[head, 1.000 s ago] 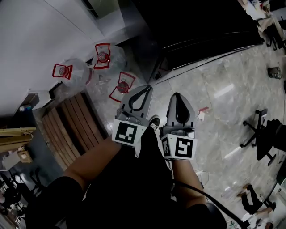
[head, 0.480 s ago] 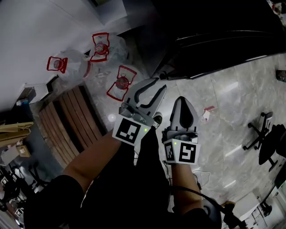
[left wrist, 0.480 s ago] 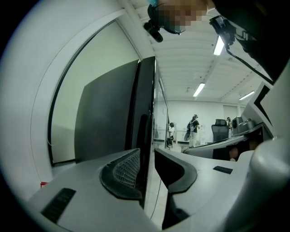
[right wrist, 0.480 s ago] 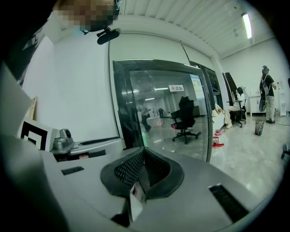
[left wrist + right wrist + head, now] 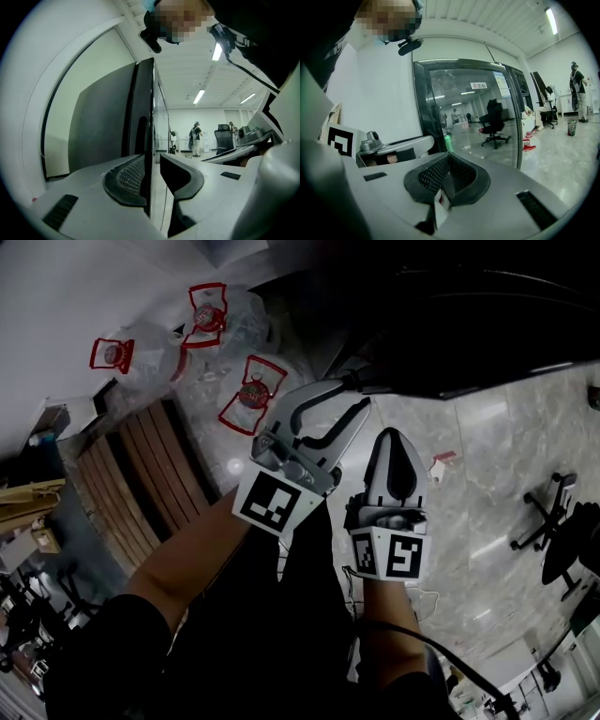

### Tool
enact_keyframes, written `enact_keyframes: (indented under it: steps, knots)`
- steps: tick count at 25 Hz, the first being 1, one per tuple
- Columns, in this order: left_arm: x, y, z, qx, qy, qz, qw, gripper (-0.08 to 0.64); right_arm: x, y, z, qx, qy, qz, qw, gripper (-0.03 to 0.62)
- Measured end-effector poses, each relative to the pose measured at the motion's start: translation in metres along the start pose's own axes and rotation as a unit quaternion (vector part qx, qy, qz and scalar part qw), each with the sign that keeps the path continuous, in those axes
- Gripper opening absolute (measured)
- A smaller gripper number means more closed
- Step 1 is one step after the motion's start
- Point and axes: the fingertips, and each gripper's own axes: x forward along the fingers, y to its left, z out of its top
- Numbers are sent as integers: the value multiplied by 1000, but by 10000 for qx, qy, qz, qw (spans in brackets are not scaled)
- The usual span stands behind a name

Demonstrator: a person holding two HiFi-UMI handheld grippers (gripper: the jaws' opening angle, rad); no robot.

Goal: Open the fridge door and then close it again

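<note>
The black fridge fills the top of the head view, dark and hard to read. My left gripper is open and reaches up to its door. In the left gripper view the door's black edge stands upright between the spread jaws of the left gripper; the left pad lies close against it and the right pad is apart. My right gripper is shut and hangs just right of the left one, short of the fridge. The right gripper view shows the right gripper shut on nothing, facing the glass door.
Three clear water jugs with red handles stand on the floor left of the fridge. A slatted wooden pallet lies beside them. An office chair is at the right, and a small white and red scrap lies on the marble floor.
My left gripper has opened and moved up to the fridge, so the door's edge now sits between its jaws. The right gripper stayed shut and followed slightly.
</note>
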Motion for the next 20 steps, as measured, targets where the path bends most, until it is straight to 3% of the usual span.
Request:
enact_keyframes:
  steps: [13, 20]
  knots:
    - [-1, 2, -4, -370, 188, 24, 9991, 49, -11, -13, -8, 108, -1, -214, 9997, 15]
    - [-4, 3, 0, -864, 116, 339, 9956, 48, -23, -17, -5, 21, -33, -314, 9995, 15]
